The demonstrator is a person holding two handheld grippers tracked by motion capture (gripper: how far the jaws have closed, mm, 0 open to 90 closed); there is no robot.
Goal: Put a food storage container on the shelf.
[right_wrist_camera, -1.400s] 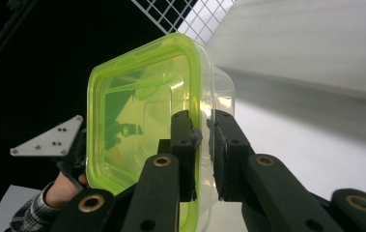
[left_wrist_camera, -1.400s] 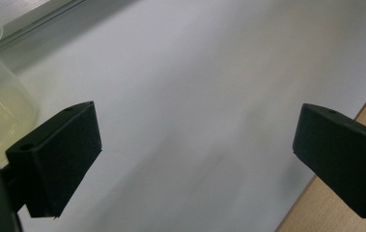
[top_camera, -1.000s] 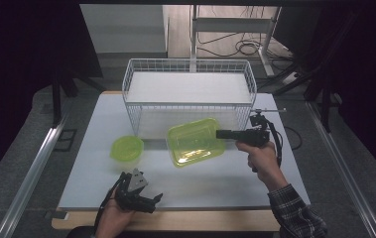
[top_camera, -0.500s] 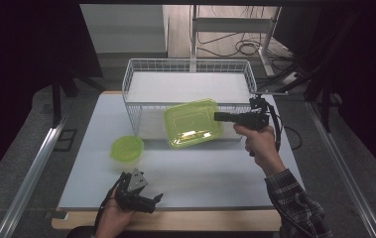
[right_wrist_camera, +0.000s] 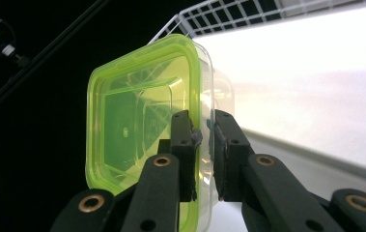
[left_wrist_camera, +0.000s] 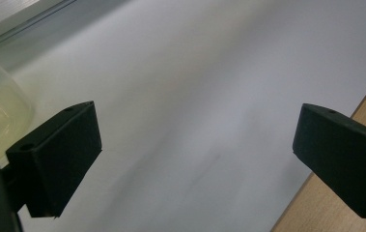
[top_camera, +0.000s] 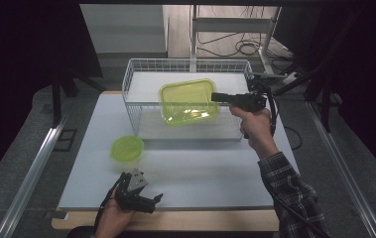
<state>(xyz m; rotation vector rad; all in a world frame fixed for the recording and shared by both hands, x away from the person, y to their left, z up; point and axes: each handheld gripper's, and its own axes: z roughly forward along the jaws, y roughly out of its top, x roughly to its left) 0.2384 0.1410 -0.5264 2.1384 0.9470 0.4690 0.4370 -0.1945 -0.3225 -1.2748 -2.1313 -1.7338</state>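
- Our right gripper [top_camera: 215, 96] has its jaws clenched on the rim of a green box [top_camera: 188, 101] and holds it tilted above the wire basket [top_camera: 133, 106] at the table's far edge.
- Our left gripper [top_camera: 153, 201] rests with jaws released at the near edge of the table [top_camera: 215, 173], near a small green bowl [top_camera: 127, 148].

Table [top_camera: 210, 168]: white top, wooden front edge. On it: white wire basket [top_camera: 136, 106] at the far side; small round green-lidded tub [top_camera: 127, 148] near left of centre, just in front of the basket's left corner.
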